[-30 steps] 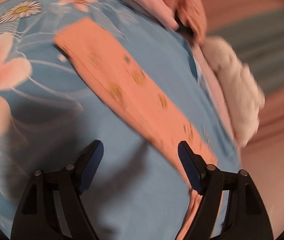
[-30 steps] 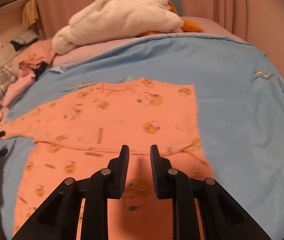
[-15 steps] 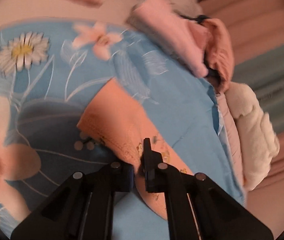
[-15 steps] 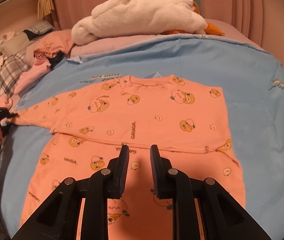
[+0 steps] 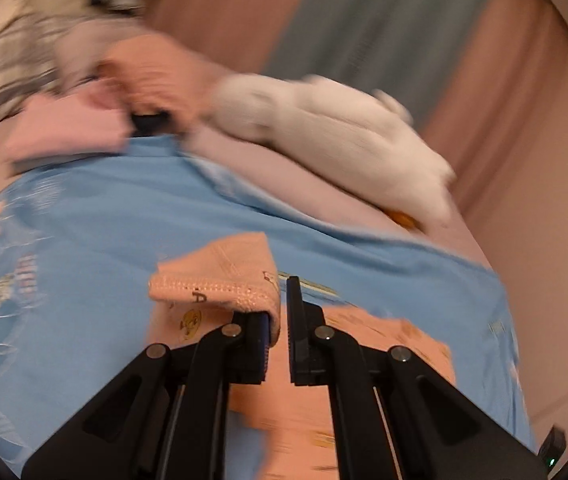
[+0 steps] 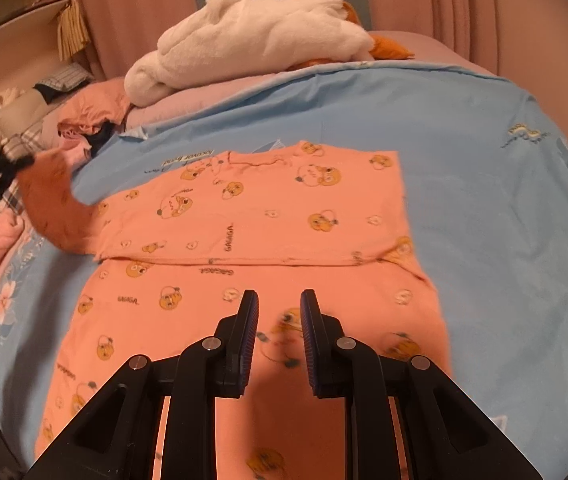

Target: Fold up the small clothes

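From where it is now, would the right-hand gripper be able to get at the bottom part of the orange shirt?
Probably yes. The right gripper hangs just above the lower part of the orange shirt, which lies flat on the blue sheet. Nothing sits between them. The left gripper is off at the sleeve.

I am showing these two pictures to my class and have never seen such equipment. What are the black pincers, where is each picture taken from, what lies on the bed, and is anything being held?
The black pincers are hand-held two-finger grippers, one in each of a person's hands, each carrying a camera that looks along its fingers. One picture comes from the left gripper, the other from the right gripper. On the blue flowered bedsheet lies a small orange long-sleeved top with cartoon prints. Behind it are a white plush toy and a heap of other clothes. The left gripper is shut on the cuff of the top's sleeve and holds it up off the sheet. The right gripper hovers over the top with its jaws slightly apart, holding nothing.
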`<state>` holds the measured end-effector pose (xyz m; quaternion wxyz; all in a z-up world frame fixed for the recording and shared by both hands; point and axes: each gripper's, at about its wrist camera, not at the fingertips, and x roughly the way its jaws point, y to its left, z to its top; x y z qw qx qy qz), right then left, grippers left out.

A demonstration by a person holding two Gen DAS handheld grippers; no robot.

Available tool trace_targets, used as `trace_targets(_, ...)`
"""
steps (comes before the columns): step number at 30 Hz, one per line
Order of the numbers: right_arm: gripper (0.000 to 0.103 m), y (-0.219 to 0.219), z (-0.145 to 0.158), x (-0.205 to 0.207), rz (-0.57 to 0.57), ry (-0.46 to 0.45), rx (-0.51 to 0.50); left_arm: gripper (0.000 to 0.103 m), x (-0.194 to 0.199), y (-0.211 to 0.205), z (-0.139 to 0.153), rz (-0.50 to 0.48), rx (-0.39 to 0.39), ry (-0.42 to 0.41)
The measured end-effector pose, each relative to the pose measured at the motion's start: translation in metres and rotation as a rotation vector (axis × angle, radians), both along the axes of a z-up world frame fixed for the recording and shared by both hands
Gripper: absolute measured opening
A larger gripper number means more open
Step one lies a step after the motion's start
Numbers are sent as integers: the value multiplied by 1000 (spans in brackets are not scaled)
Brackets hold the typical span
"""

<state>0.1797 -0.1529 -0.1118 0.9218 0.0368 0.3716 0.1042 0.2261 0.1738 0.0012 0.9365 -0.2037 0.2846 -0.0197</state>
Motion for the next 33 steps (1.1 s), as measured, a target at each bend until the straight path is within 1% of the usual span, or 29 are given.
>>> trace_targets(4,19,-21,3,-11,-39,-15,10,4,8,-94,-8,-181,84,21)
trace_targets(6,19,-31,3,-14,-61,-14,15,7,10,-141,-23,-264,147,56)
trace_targets(7,19,-37,1,-15,-75,-10,19,9,13,-170,-37,-311,192,89)
trace_targets(8,19,-43,0,-16,-90,-3,24,12,15,-185,-46,-335,222,113)
trace_targets(9,19,-48,-2,-16,-104,5,30,17,18,-202,-59,-362,259,149)
trace_targets(10,19,-53,-3,-17,-117,13,37,28,20,-220,-77,-384,299,199)
trace_targets(11,19,-57,-5,-18,-127,21,45,32,21,-227,-86,-398,311,224)
trace_targets(13,19,-63,-6,-19,-135,28,50,52,21,-237,-102,-432,310,269)
trace_targets(15,19,-65,-7,-19,-137,30,49,62,17,-237,-105,-463,290,281)
trace_targets(17,19,-65,-8,-17,-134,31,54,71,10,-233,-100,-517,268,260)
trace_targets(18,20,-64,-8,-16,-132,32,60,80,6,-226,-97,-539,260,248)
trace_targets(19,21,-63,-9,-14,-130,34,68,86,2,-221,-92,-558,257,240)
trace_targets(22,22,-54,-8,-7,-121,30,89,91,-18,-191,-79,-586,234,202)
trace_targets(23,22,-49,-8,-5,-111,25,93,91,-24,-181,-76,-585,230,193)
trace_targets(25,23,-40,-9,0,-86,25,93,92,-35,-157,-72,-549,227,181)
trace_targets(27,23,-31,-10,5,-52,30,94,92,-43,-132,-70,-485,220,179)
trace_targets(29,23,-16,-10,10,6,29,105,92,-53,-105,-72,-419,210,173)
trace_targets(31,23,2,-8,13,69,21,95,92,-59,-83,-80,-356,213,197)
trace_targets(33,23,25,-5,15,144,-7,55,92,-65,-66,-90,-311,190,227)
